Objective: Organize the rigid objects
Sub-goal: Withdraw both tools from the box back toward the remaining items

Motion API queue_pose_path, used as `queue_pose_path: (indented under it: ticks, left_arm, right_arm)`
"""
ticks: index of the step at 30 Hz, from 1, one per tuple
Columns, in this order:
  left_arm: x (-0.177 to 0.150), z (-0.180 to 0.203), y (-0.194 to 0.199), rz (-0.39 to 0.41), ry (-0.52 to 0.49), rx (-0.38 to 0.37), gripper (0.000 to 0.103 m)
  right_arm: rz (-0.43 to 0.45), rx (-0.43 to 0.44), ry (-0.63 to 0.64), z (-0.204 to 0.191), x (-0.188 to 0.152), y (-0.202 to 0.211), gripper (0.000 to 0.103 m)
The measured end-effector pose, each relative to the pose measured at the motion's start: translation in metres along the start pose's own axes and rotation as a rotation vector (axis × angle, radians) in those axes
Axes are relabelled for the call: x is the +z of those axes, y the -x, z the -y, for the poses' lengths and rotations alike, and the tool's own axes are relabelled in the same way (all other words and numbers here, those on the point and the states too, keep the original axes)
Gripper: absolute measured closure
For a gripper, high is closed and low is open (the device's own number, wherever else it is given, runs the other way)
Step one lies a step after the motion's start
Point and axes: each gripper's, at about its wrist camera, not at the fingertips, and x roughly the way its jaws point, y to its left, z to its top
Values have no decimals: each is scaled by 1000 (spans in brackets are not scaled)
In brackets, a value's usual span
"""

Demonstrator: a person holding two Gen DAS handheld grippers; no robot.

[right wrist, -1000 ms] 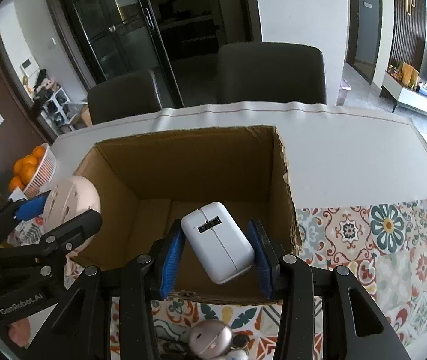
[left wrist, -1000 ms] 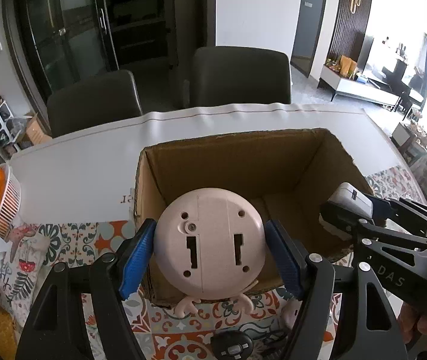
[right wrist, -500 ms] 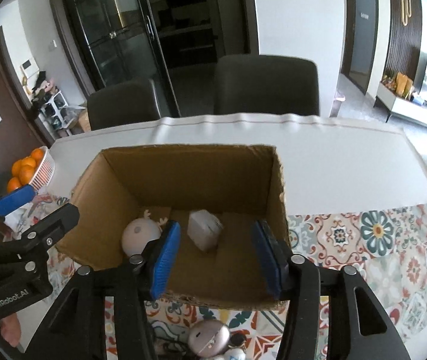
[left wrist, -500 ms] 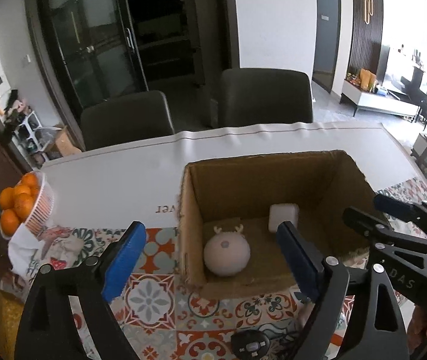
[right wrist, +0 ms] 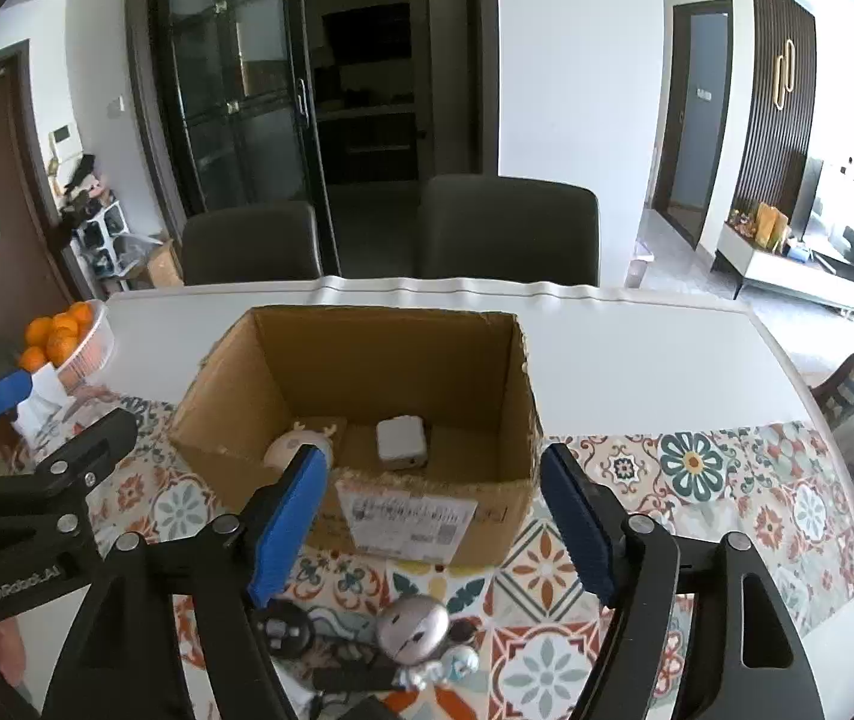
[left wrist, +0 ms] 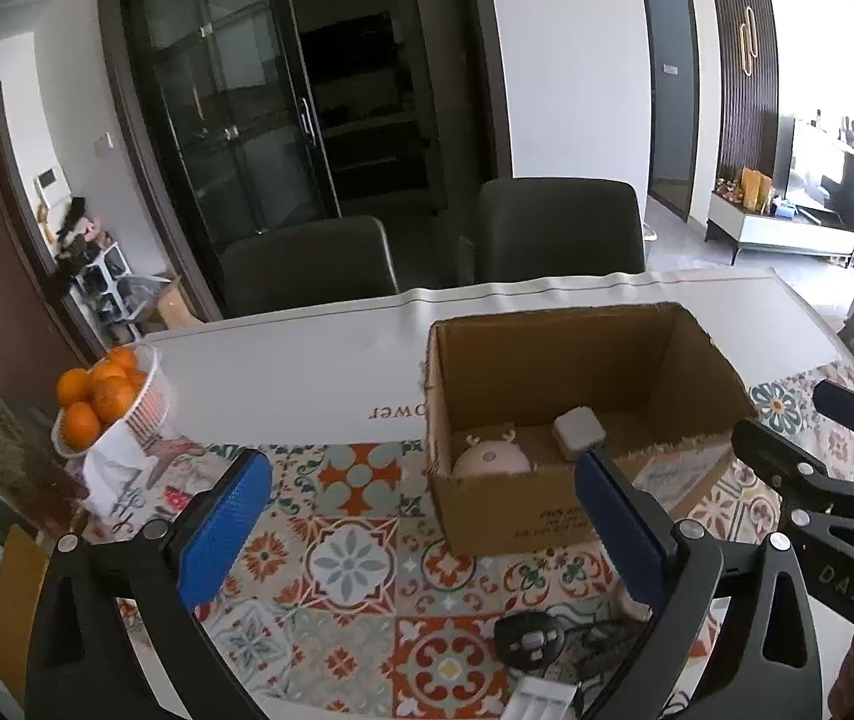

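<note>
Cardboard box stands on the tabletop; inside it lie the pink round lamp and white adapter. Near its front, the left claw and right claw have just been opening, both released and empty.

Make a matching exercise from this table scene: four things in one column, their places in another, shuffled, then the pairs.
1. pink round gadget
2. white adapter
3. oranges
4. silver figurine

A. in the white basket at the table's left edge
B. on the patterned cloth, in front of the box
C. left on the cardboard box floor
D. middle of the box floor

Pairs: 1-C, 2-D, 3-A, 4-B
</note>
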Motion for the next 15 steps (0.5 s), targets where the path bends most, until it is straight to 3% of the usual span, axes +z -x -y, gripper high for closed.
queue_pose_path:
  ticks: [9, 15]
  left_arm:
    - [-32, 1, 22, -3, -16, 33, 0]
    - [-55, 3, 17, -93, -19, 7, 0]
  right_arm:
    - [-36, 13, 19, -4, -33, 18, 26]
    - [-88, 32, 13, -5, -57, 20, 26]
